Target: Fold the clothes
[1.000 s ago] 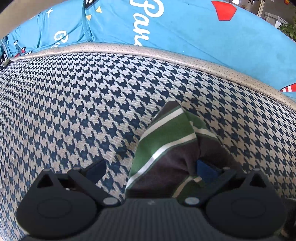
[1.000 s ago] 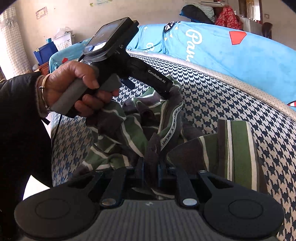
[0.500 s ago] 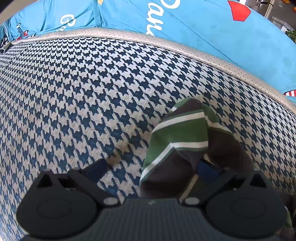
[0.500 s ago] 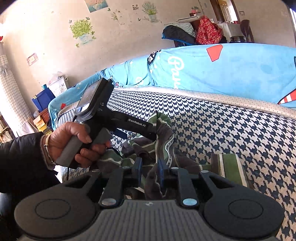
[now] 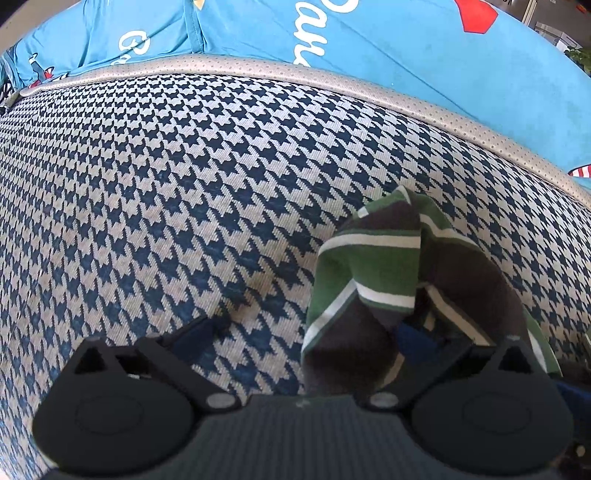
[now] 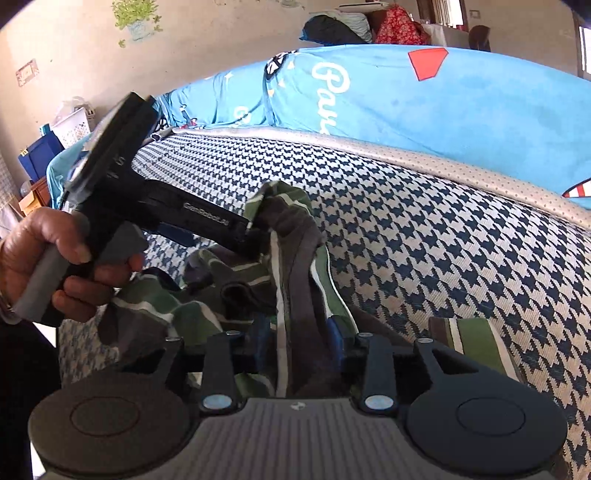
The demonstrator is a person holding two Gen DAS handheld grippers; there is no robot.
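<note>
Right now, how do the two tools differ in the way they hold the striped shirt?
The left tool is spread wide, and the striped shirt drapes over only one finger. The right tool has its fingers drawn close, pinching a bunched fold between them. Both are black with blue pads, above the checked cushion.

Houndstooth sofa (image 6: 424, 236), beige wall (image 6: 74, 40)

You are working in a lived-in home: a houndstooth-covered sofa seat (image 6: 424, 236) backed by a blue printed cover (image 6: 406, 99), flower decals (image 6: 135, 16) on the plaster wall, clothes heaped (image 6: 369, 26) on furniture behind, storage boxes (image 6: 40, 158) nearby.
</note>
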